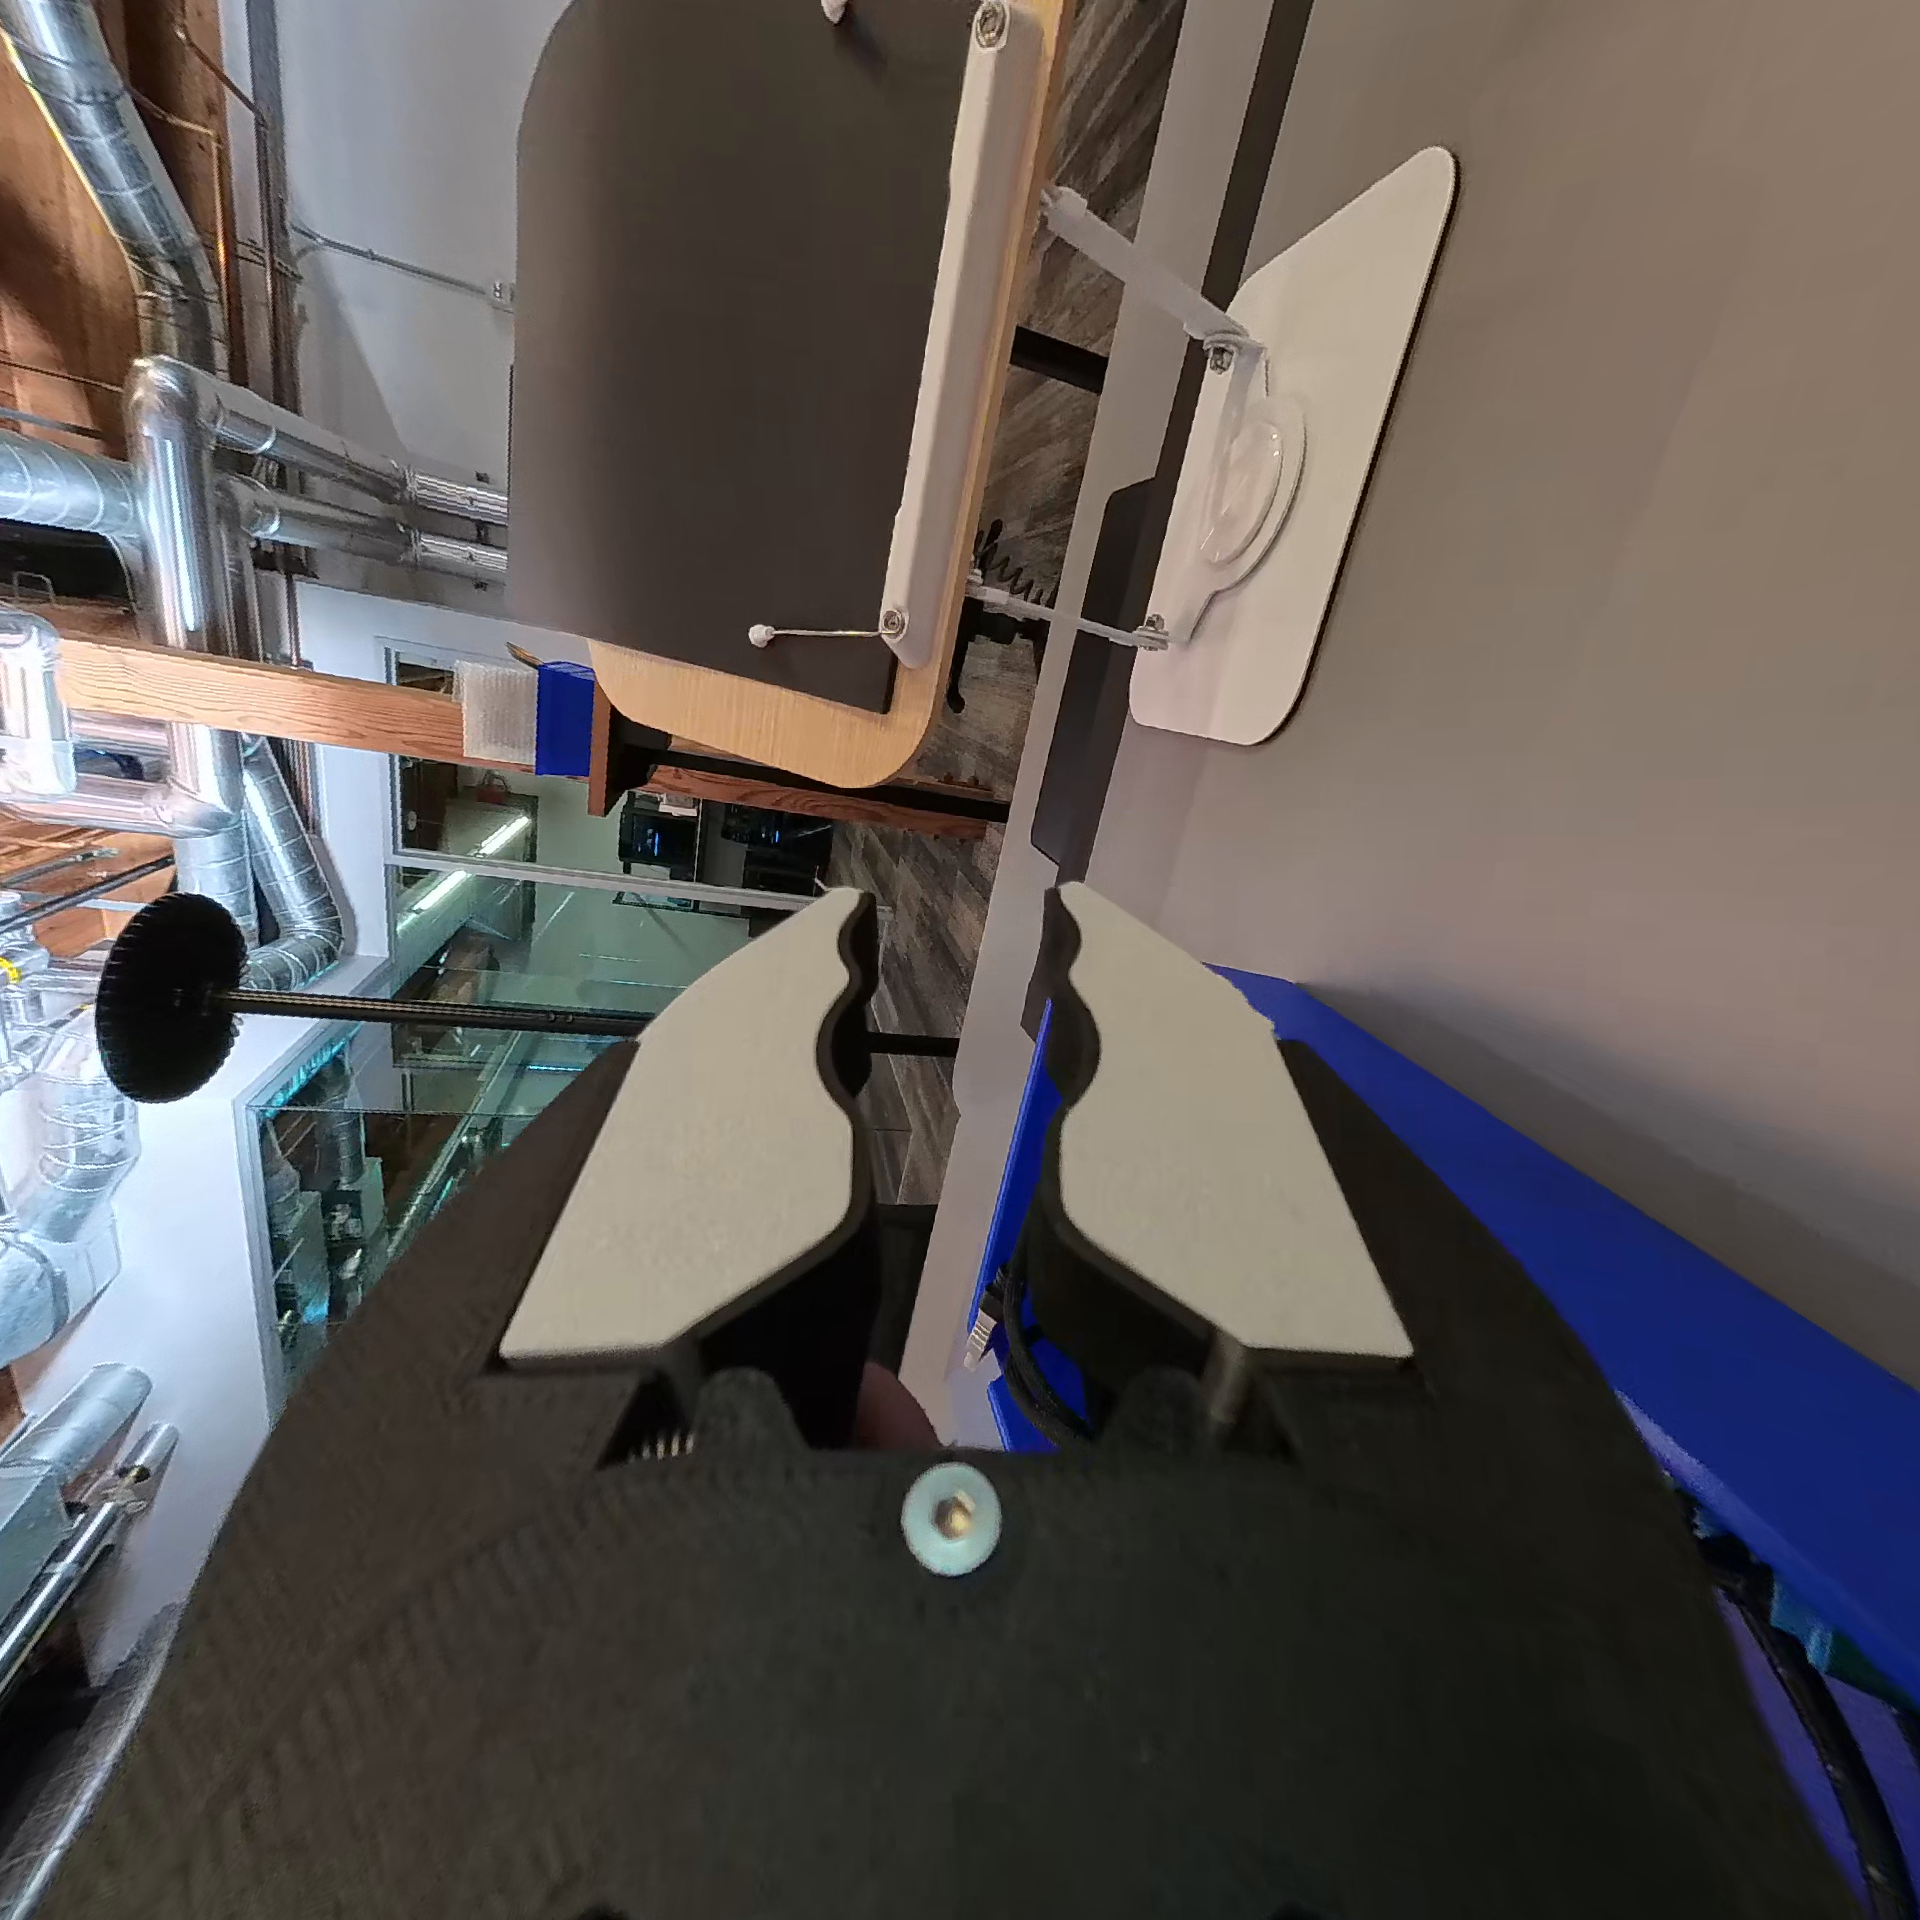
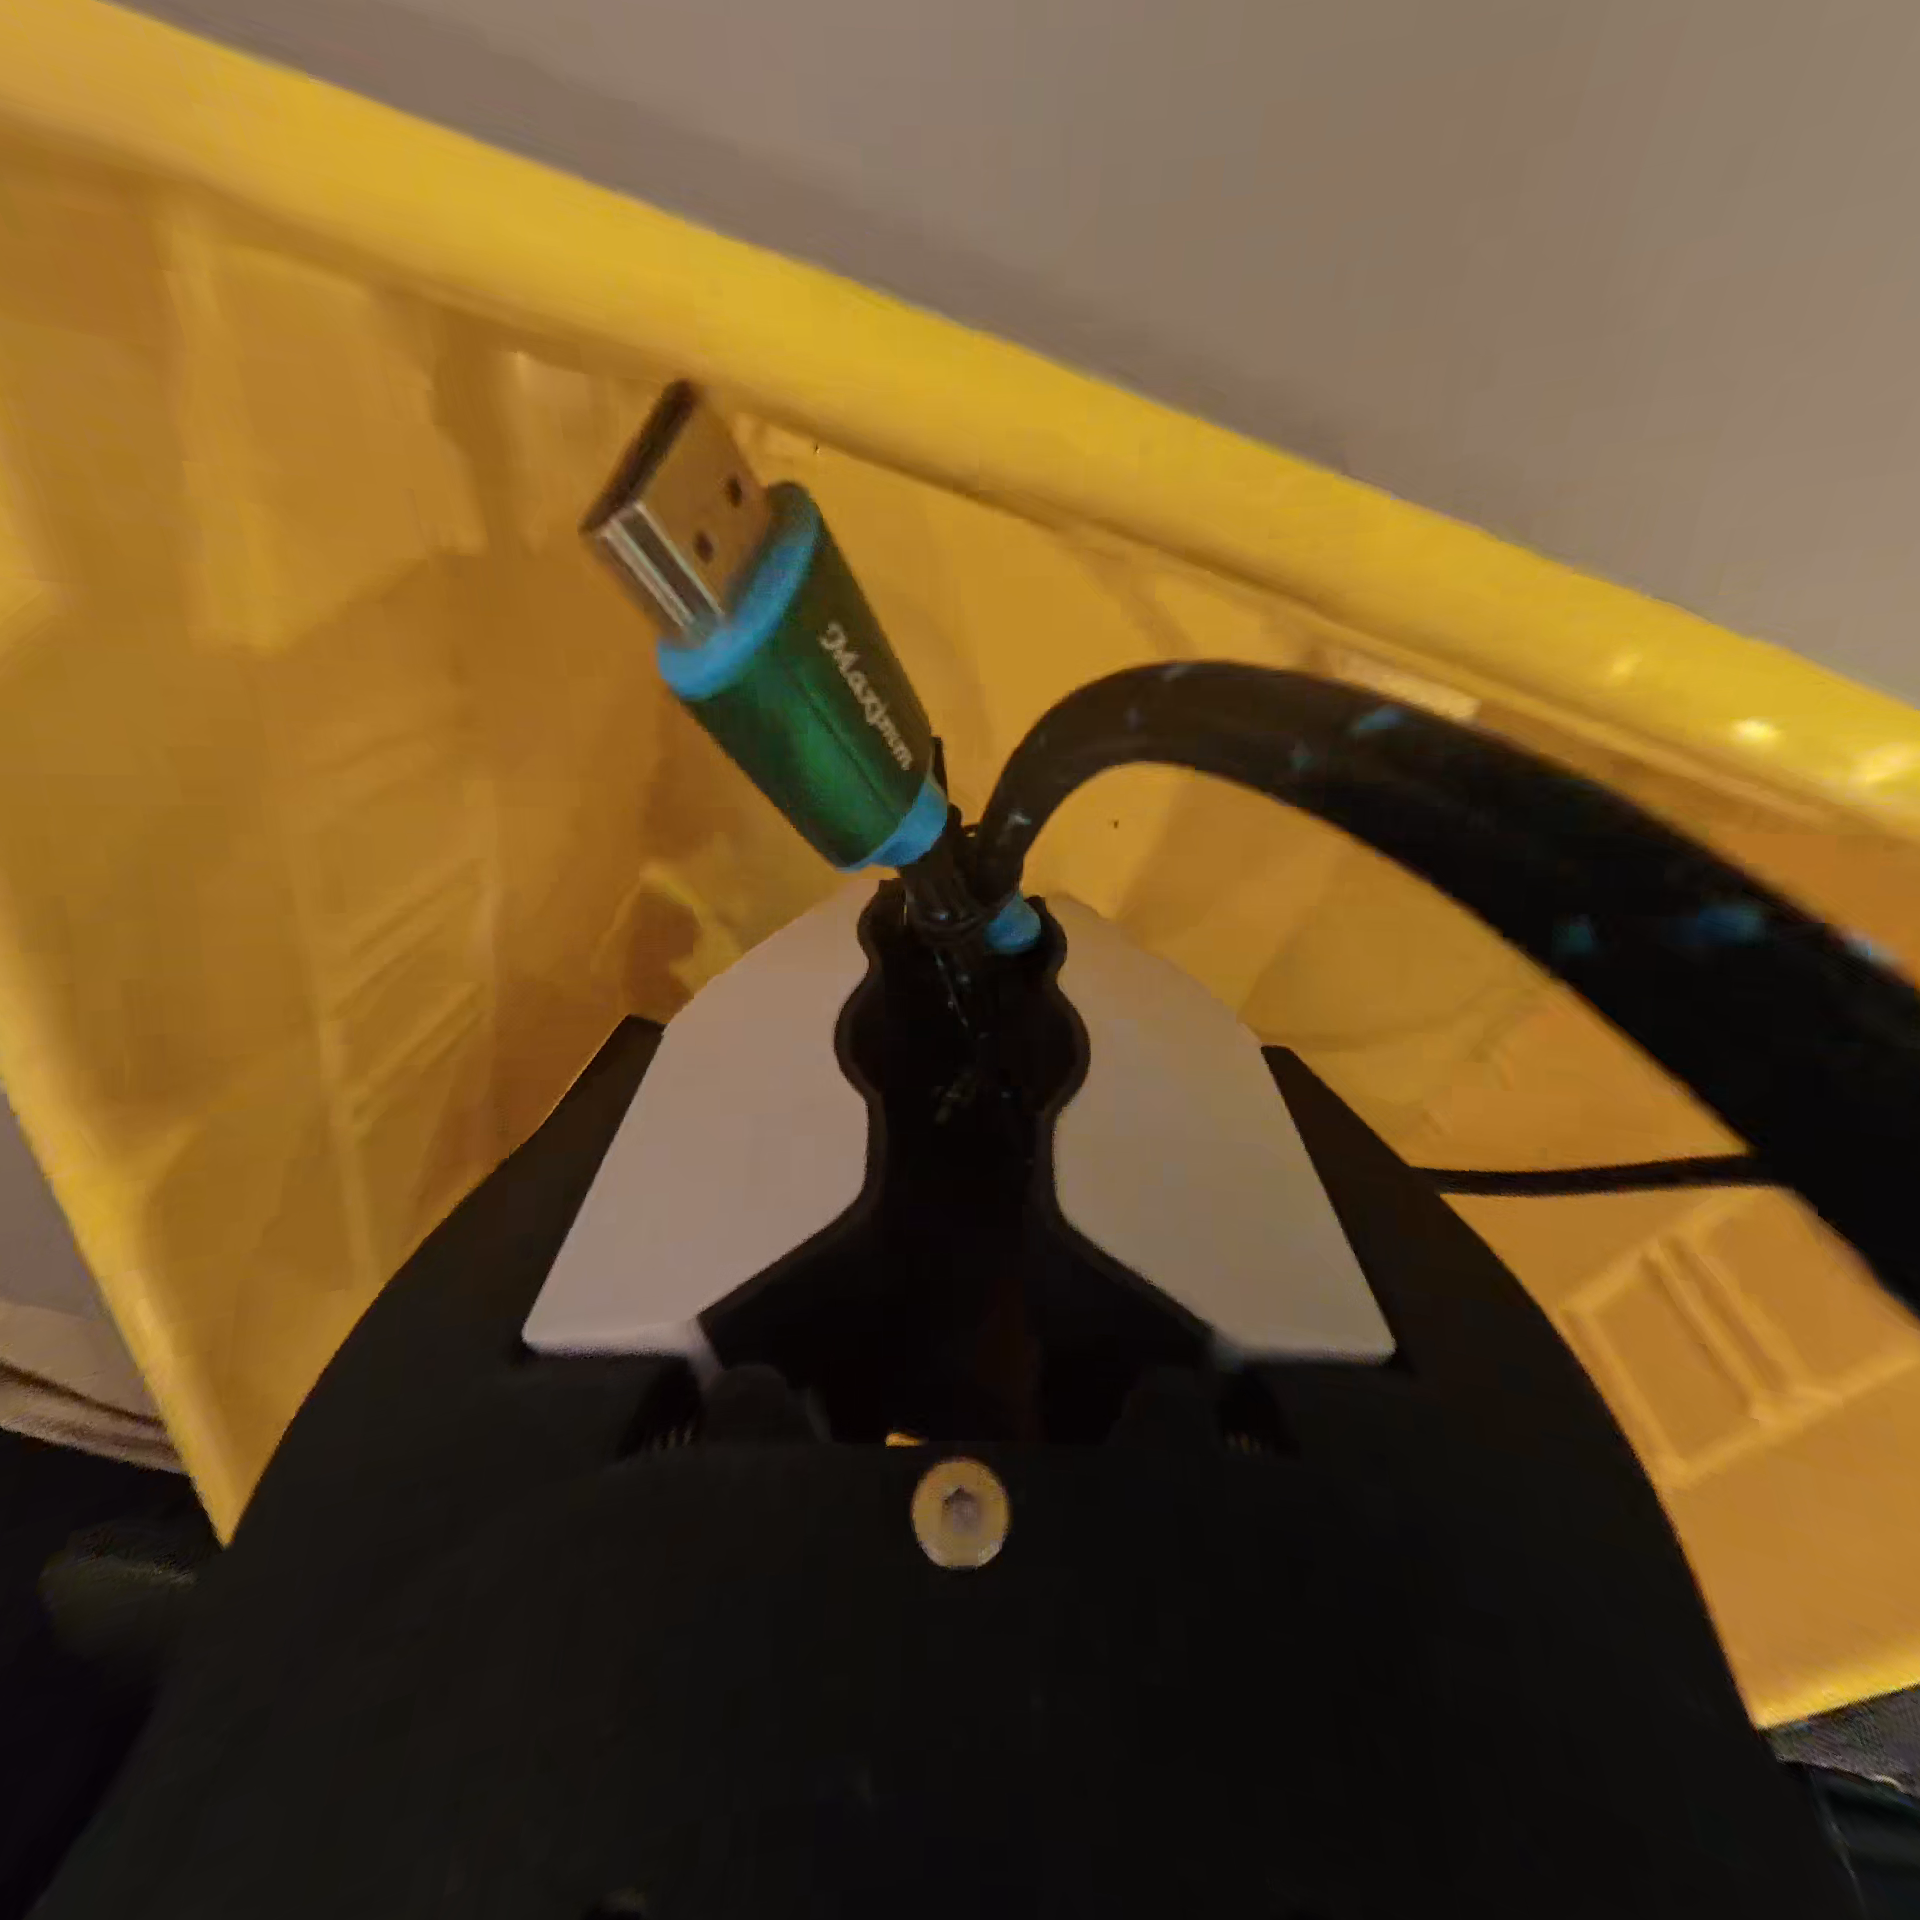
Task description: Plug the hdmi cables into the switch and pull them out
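In the right wrist view my right gripper (image 2: 961,935) is shut on a black braided HDMI cable (image 2: 1455,831) just behind its plug. The plug (image 2: 769,644) has a green body with blue ends and a metal tip, and points up and left over a yellow bin (image 2: 312,831). The cable loops off to the right. In the left wrist view, which is rolled sideways, my left gripper (image 1: 961,914) is open and empty, held in the air beside a blue bin (image 1: 1558,1195). A black cable with a small plug (image 1: 987,1330) lies in the blue bin. The switch is not visible.
In the left wrist view a grey tabletop (image 1: 1662,623) carries a white plate (image 1: 1309,447) with a bracket that holds a dark panel on a wooden board (image 1: 727,364). A black gear on a rod (image 1: 171,997) stands beyond. Ducts and glass walls fill the background. The gap from one gripper's tips to the other's is roughly 50 cm.
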Motion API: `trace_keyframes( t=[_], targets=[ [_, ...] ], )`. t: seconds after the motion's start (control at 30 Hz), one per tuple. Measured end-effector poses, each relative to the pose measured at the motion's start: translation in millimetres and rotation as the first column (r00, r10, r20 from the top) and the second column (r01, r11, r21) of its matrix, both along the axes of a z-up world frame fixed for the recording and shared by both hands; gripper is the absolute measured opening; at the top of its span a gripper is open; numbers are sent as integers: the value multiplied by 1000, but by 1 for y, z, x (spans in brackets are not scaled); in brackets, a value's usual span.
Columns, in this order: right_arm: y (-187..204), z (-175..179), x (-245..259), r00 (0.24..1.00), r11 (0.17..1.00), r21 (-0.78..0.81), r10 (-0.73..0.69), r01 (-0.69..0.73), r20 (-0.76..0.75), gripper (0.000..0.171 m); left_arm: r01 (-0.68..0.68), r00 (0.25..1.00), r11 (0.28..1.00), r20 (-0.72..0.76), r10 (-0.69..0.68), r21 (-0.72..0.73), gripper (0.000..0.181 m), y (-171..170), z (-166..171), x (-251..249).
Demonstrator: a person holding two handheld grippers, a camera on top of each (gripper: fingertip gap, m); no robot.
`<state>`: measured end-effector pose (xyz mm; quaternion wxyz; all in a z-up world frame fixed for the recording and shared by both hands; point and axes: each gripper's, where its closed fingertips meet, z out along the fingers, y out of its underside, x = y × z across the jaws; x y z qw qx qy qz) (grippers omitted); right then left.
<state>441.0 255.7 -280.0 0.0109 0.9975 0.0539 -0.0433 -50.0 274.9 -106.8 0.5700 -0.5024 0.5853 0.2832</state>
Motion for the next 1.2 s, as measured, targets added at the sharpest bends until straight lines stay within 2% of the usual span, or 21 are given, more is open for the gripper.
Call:
trace_keyframes(
  t=[0.07,0.13,0.17,0.3,0.57,0.73,0.87,1.0,1.13,1.2],
  targets=[
    [8,0,2,1000,999,43,16,-17,25,27,-5,1000,1000,-3,5,-1,30,2,0,-2],
    [9,2,7,999,999,48,23,-25,48,64,-12,1000,1000,-3,12,-8,30,4,-1,-4],
    [2,4,6,998,999,11,36,-36,50,76,-17,1000,1000,-6,17,-8,30,5,-1,-6],
    [0,33,-9,995,993,66,98,-99,15,84,-47,999,999,-1,47,-22,31,12,5,-20],
    [-14,97,-55,978,950,269,188,-158,-90,71,-214,971,969,81,225,-127,34,41,27,-97],
    [-30,124,-92,960,895,390,268,-217,-81,66,-290,945,916,66,319,-277,36,52,9,-144],
    [-40,136,-133,935,835,483,343,-262,-86,61,-336,931,875,20,366,-347,36,60,-19,-161],
    [-52,134,-181,893,792,529,431,-304,-132,58,-423,887,784,-28,462,-454,38,69,-57,-176],
    [-63,123,-223,844,757,546,513,-358,-158,55,-526,773,625,-17,635,-576,38,78,-88,-198],
    [-66,117,-238,824,749,538,542,-386,-165,55,-550,754,590,-46,656,-591,35,78,-98,-199]
  ],
)
